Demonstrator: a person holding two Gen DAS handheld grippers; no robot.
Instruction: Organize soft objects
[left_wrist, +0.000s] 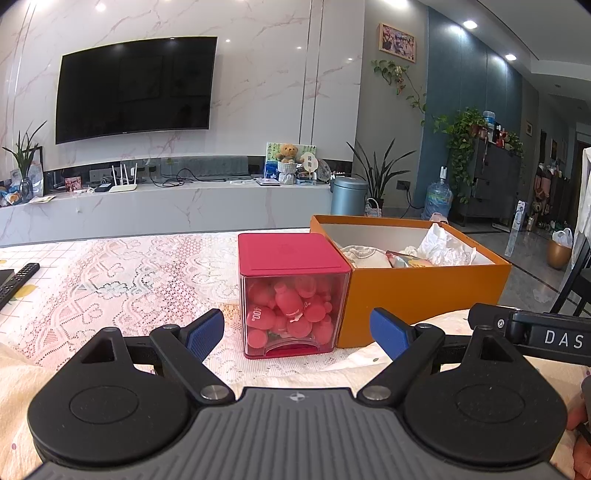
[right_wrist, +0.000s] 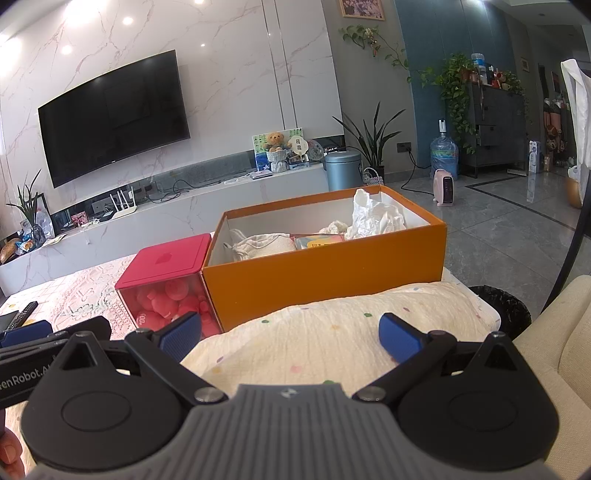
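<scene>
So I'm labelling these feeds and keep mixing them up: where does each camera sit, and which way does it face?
Left wrist: sits on the left tool, facing the red box and orange box on the table; its open blue pads and a fingertip at the right edge show.
Right wrist: sits on the right tool, above a pale cushion, facing the orange box; its open pads and a fingertip at lower left show.
Shared: both boxes, the TV wall, and each catches the other tool at its edge.
</scene>
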